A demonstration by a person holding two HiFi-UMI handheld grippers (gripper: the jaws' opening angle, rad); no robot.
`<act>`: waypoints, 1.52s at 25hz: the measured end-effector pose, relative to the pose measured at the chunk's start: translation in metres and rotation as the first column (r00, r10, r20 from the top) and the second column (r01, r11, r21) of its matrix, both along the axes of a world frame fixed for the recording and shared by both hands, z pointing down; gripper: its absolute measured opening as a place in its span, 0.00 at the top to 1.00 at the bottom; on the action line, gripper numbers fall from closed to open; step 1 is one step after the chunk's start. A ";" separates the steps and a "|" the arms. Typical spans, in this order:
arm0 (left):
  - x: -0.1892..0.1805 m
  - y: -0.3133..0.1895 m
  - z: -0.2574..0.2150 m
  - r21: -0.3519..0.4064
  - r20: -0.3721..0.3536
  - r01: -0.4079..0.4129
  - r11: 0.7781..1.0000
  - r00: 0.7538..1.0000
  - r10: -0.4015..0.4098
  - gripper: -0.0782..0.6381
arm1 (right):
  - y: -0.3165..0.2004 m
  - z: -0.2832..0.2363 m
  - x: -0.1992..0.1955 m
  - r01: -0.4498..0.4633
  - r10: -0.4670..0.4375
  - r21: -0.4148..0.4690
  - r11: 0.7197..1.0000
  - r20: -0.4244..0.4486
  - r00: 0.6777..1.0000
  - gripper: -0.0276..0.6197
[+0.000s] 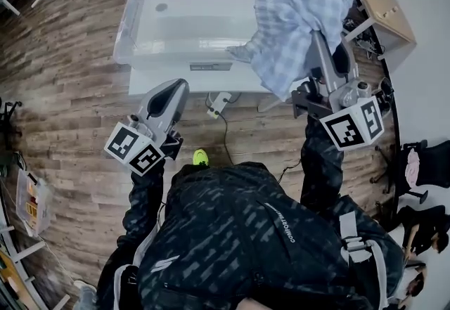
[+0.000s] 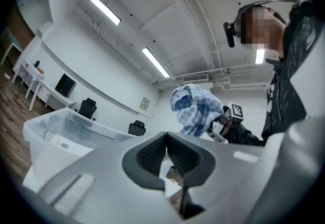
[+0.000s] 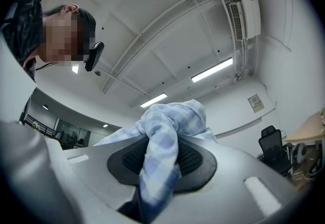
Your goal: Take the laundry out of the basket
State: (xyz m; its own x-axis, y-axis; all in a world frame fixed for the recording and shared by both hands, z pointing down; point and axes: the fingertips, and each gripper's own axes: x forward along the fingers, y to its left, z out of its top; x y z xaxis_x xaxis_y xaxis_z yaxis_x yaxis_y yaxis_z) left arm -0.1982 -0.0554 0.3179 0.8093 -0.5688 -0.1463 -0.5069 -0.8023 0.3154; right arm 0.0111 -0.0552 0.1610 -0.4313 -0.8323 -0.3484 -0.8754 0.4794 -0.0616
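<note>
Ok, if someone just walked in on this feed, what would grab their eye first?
The blue-and-white checked cloth, bunched and hanging from the right gripper, whose jaws are clamped on it, above the right end of the clear plastic bin. The bin sits on a low white table and looks bare inside where the cloth doesn't cover it. The left gripper hovers by the bin's near side, jaws together, holding nothing.

Both dark-sleeved arms reach forward. The grey left hand-held gripper [image 1: 177, 87], at 9 o'clock, has its jaws together and empty. The grey right hand-held gripper [image 1: 320, 45], at 2 o'clock, clamps a blue-and-white checked cloth [image 1: 302, 13].
</note>
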 end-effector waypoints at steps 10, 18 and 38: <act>0.076 0.079 -0.007 0.021 0.027 0.038 0.999 0.999 -0.039 0.88 | 0.085 0.020 0.060 0.116 -0.115 -0.032 0.993 0.039 0.993 0.79; 0.159 0.189 0.006 0.031 0.047 0.021 0.999 0.999 -0.022 0.88 | 0.186 0.079 0.116 0.205 -0.191 -0.118 0.971 0.121 0.974 0.78; 0.187 0.210 0.001 0.020 0.088 0.042 0.999 0.995 -0.044 0.88 | 0.189 0.132 0.119 0.248 -0.237 -0.222 0.943 0.075 0.969 0.78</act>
